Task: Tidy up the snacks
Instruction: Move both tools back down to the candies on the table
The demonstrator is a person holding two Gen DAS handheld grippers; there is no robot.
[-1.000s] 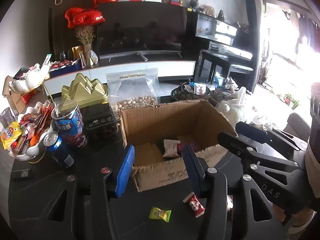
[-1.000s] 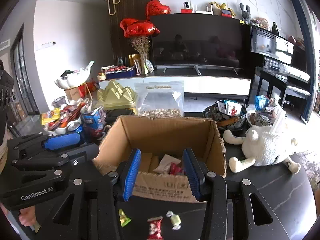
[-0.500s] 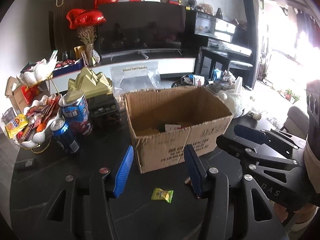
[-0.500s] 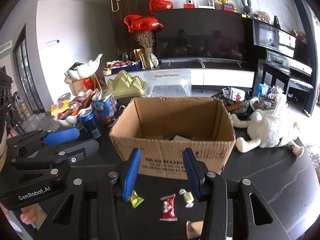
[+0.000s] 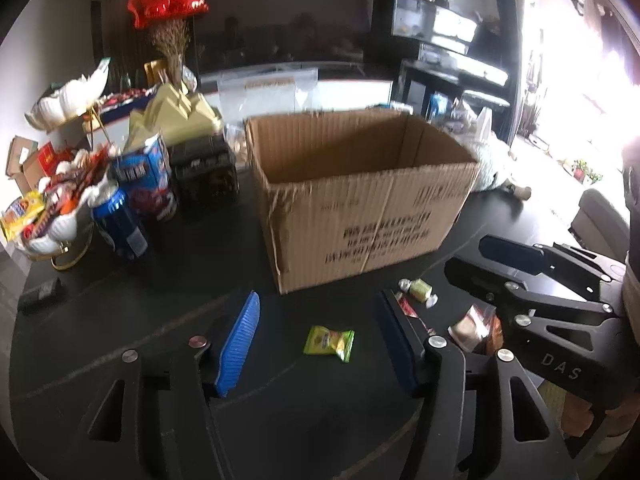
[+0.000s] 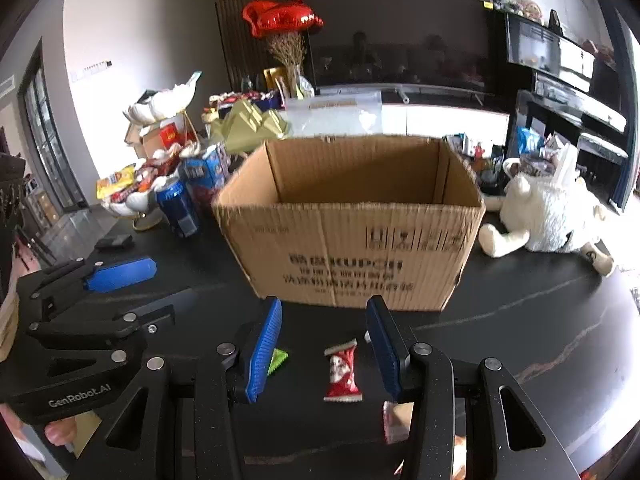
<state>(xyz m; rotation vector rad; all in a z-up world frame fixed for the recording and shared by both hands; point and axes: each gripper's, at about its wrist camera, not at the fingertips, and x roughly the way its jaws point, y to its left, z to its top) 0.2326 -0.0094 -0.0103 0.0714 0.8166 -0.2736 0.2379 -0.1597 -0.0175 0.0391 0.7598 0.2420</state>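
An open cardboard box stands on the black table; it also shows in the right wrist view. My left gripper is open and empty, low over the table, with a green snack packet lying between its blue pads. My right gripper is open and empty, with a red snack packet between its pads. The green packet peeks out beside the right gripper's left pad. A wrapped candy and more packets lie in front of the box.
A bowl of snacks, a blue can and a blue snack tub stand left of the box. A white plush toy lies to its right. A gold box and a clear bag stand behind.
Both grippers have dropped from above the box to low over the table in front of it. The box's inside has gone out of sight; the loose packets now lie between the pads.
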